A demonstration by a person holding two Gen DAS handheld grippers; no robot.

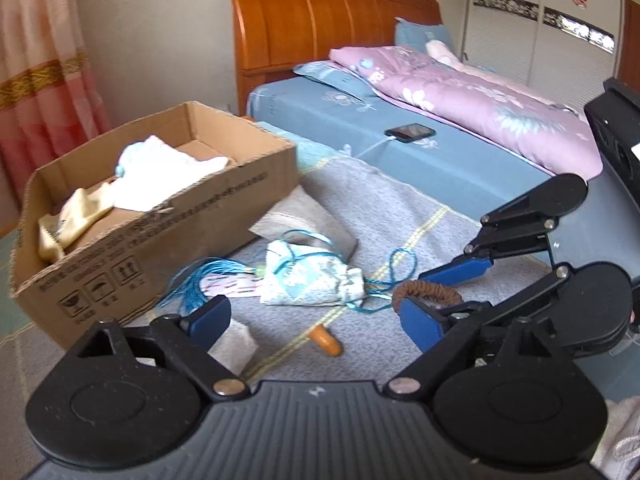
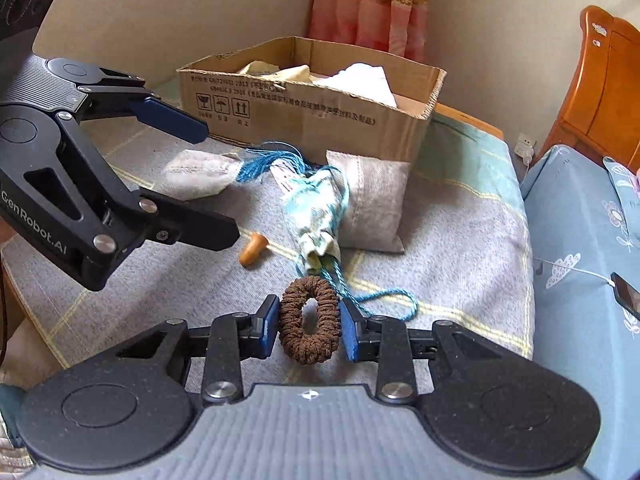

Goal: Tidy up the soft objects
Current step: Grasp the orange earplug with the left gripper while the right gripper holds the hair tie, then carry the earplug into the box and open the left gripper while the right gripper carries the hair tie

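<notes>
Right gripper (image 2: 309, 326) clamps a brown scrunchie (image 2: 309, 322) edge-on just above the grey blanket (image 2: 460, 240); left gripper (image 2: 222, 184) hangs spread wide, holding nothing. Risk: the ruffled, springy ring is pinched only at its sides and could squirm free before reaching the cardboard box (image 2: 320, 112). The blue cord (image 2: 384, 300) trailing from the floral pouch (image 2: 316, 216) lies beside it and may snag.

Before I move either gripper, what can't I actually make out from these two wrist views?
- Cardboard box: its floor, hidden by its walls and the cloths inside, both views.
- Small grey cloth: partly hidden by the left gripper, left view.
- Brown scrunchie: whether the right gripper pads really press it, right view.
- Phone: cut by the frame edge, right view.
- Box print: too small to read.
</notes>
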